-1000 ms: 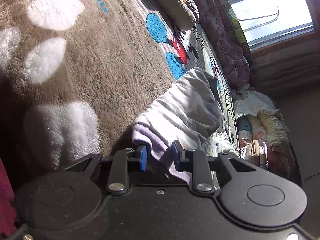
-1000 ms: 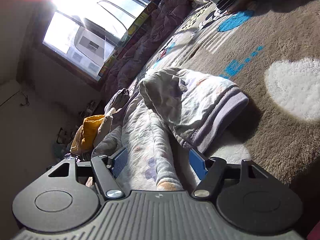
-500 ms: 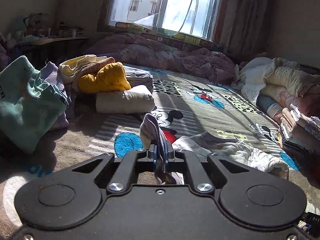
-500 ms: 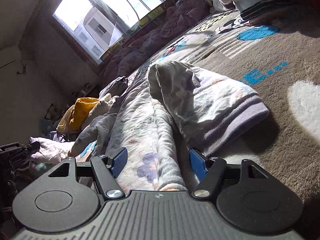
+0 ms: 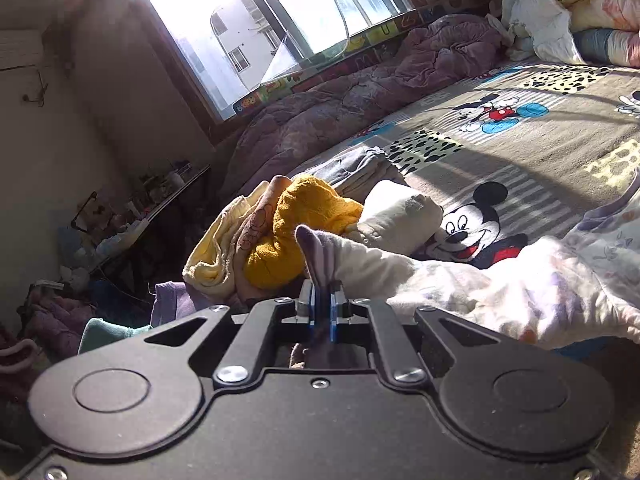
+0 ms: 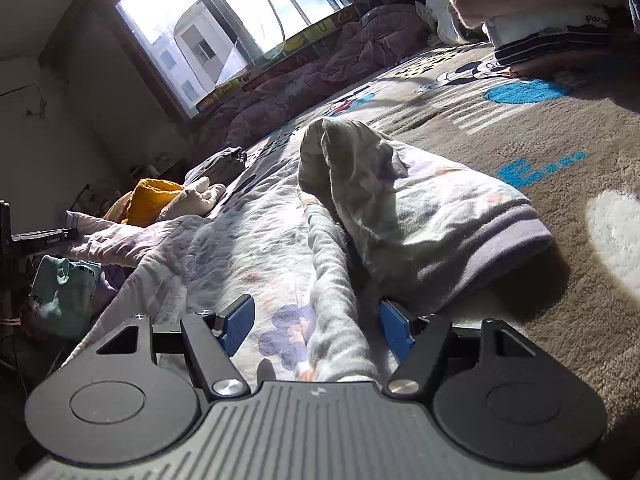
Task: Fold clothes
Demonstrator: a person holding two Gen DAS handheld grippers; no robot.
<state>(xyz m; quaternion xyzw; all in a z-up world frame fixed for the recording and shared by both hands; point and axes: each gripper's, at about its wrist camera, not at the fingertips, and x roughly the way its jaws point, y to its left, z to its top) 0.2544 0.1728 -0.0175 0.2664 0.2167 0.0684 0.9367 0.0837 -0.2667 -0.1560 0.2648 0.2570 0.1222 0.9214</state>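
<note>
Left gripper [image 5: 321, 312] clamped on purple-ribbed cuff of white floral fleece garment [image 5: 500, 284], centre frame. Right gripper [image 6: 316, 326] spread apart, straddling same garment [image 6: 280, 240], lower centre.

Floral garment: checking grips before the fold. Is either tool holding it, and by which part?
The left tool is shut on the floral garment by its purple cuff. The right tool is open, astride it.
</note>
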